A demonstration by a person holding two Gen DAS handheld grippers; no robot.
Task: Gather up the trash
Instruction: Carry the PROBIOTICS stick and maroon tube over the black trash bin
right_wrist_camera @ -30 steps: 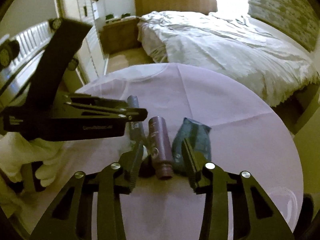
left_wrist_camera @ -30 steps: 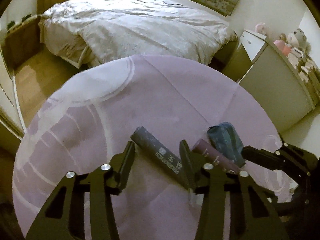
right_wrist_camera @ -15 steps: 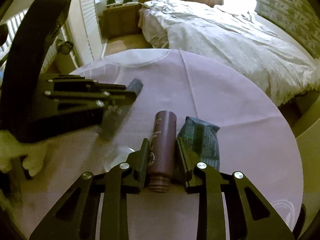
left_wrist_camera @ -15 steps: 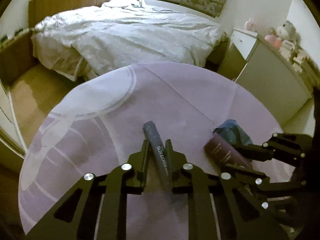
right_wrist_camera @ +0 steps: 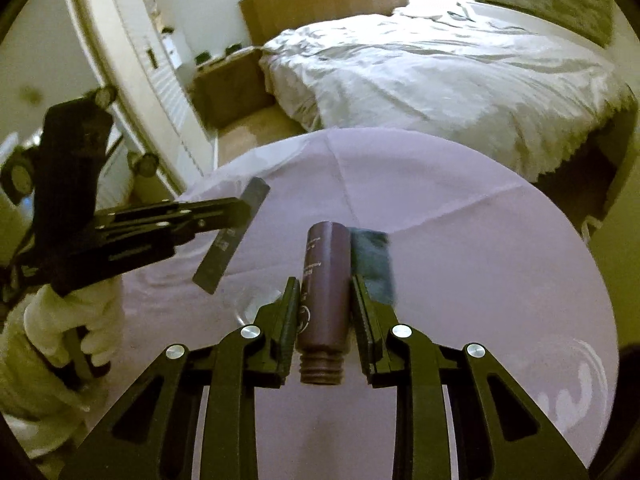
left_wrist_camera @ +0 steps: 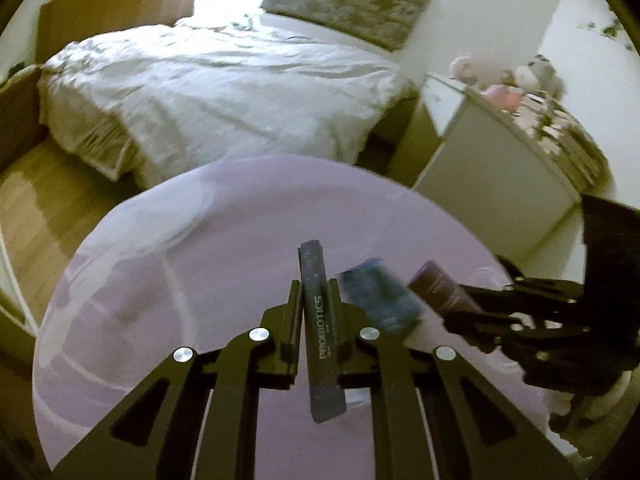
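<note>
My left gripper (left_wrist_camera: 314, 292) is shut on a dark grey "PROBIOTICS" sachet (left_wrist_camera: 320, 320) and holds it above the round purple table (left_wrist_camera: 168, 288); the sachet also shows in the right wrist view (right_wrist_camera: 232, 236). My right gripper (right_wrist_camera: 325, 288) is shut on a capless purple bottle (right_wrist_camera: 322, 304), lifted off the table, also seen in the left wrist view (left_wrist_camera: 440, 288). A blue-green crumpled wrapper (right_wrist_camera: 374, 264) lies on the table just right of the bottle, and between the grippers in the left wrist view (left_wrist_camera: 380, 300).
A bed with white bedding (left_wrist_camera: 224, 88) stands beyond the table. A white cabinet with soft toys (left_wrist_camera: 500, 152) is at the right. A wooden nightstand (right_wrist_camera: 232, 88) and a white door frame (right_wrist_camera: 160, 92) are at the left. A gloved hand (right_wrist_camera: 64, 328) holds the left gripper.
Both grippers closed on their items and lifted them: the left on the sachet, the right on the purple bottle. The wrapper stays on the table.
</note>
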